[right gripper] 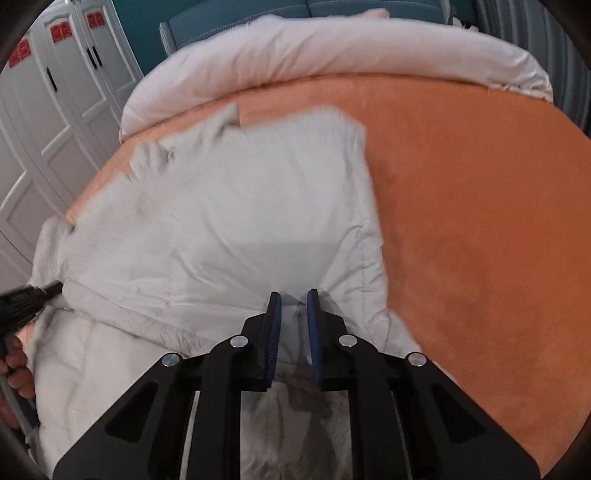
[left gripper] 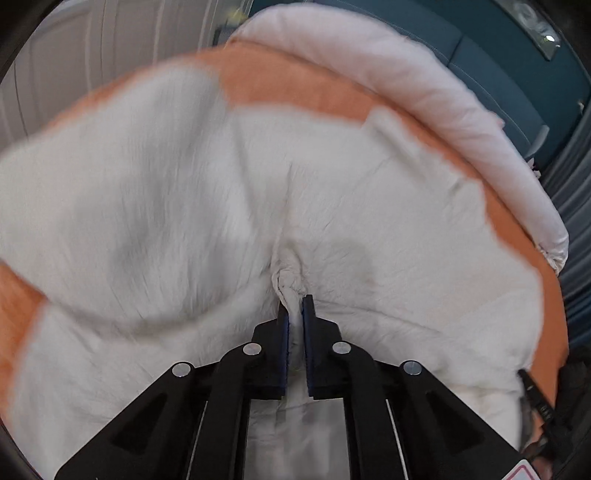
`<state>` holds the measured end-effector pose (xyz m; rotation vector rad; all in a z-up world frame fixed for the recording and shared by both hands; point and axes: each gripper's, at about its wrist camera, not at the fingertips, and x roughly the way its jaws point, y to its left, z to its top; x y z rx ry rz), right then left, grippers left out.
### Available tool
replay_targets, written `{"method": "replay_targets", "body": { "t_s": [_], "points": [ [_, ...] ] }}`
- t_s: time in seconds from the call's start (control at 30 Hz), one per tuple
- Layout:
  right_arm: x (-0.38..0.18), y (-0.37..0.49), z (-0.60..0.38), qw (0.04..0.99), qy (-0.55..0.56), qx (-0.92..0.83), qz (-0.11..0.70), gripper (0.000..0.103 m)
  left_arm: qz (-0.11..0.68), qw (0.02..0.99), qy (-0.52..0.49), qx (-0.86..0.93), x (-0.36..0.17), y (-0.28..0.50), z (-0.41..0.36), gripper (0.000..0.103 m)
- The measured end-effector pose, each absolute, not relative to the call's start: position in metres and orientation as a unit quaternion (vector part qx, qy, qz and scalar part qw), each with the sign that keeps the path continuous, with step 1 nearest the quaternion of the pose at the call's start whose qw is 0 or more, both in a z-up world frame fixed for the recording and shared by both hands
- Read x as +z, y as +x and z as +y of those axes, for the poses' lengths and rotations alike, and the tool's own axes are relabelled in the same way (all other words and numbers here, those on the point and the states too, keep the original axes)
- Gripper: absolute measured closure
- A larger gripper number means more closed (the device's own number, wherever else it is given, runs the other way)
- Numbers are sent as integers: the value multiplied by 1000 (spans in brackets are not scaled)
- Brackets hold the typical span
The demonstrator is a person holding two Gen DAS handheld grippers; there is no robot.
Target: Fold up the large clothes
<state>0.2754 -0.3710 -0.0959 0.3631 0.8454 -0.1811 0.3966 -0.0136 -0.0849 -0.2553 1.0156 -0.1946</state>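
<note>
A large white garment (left gripper: 166,192) lies spread and partly folded on an orange bedspread (left gripper: 295,88). My left gripper (left gripper: 294,301) is shut on a bunched pinch of the white cloth, which puckers just ahead of the fingertips. In the right wrist view the same white garment (right gripper: 240,206) covers the left half of the orange bedspread (right gripper: 480,221). My right gripper (right gripper: 294,295) has its jaws a little apart with white cloth between the blue pads (right gripper: 276,325); whether it grips is unclear. The left gripper's tip (right gripper: 44,290) shows at the garment's left edge.
A rolled pale pink duvet (right gripper: 332,51) lies along the far side of the bed, also in the left wrist view (left gripper: 424,81). White wardrobe doors (right gripper: 55,110) stand at the left. A teal headboard (right gripper: 240,22) is behind the bed.
</note>
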Motion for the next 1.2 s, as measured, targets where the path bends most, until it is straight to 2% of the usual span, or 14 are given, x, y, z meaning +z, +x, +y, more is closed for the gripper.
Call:
{"method": "replay_targets", "body": {
  "t_s": [0.07, 0.23, 0.33, 0.5, 0.57, 0.67, 0.77, 0.83, 0.93, 1.0, 1.13, 1.2],
  "points": [
    [-90, 276, -370, 892, 171, -89, 410, 86, 466, 873, -115, -88, -86, 391, -16, 93],
    [-37, 285, -382, 919, 191, -75, 337, 87, 442, 889, -90, -82, -90, 386, -25, 90],
    [-23, 321, -392, 921, 191, -84, 329, 87, 435, 892, -92, -83, -90, 384, -25, 89],
    [-69, 381, -425, 891, 216, -132, 377, 90, 427, 896, -89, -85, -95, 381, -21, 88],
    [-95, 388, -435, 880, 223, -141, 395, 91, 423, 897, -90, -92, -96, 382, -22, 84],
    [-109, 380, -437, 889, 230, -138, 370, 91, 419, 898, -90, -97, -98, 382, -24, 83],
    [-106, 381, -434, 887, 220, -143, 380, 91, 417, 899, -93, -98, -100, 383, -25, 83],
    [-89, 371, -430, 886, 220, -147, 381, 86, 418, 898, -94, -98, -100, 383, -24, 83],
    [-52, 320, -411, 905, 223, -102, 349, 85, 417, 899, -93, -97, -99, 382, -23, 83],
    [-46, 281, -394, 909, 193, -86, 359, 85, 417, 899, -93, -97, -100, 381, -22, 83],
    [-85, 253, -379, 889, 139, -100, 425, 88, 417, 899, -90, -96, -99, 380, -23, 83],
    [-102, 245, -383, 891, 156, -97, 415, 88, 418, 899, -87, -94, -98, 380, -24, 83]
  ]
}}
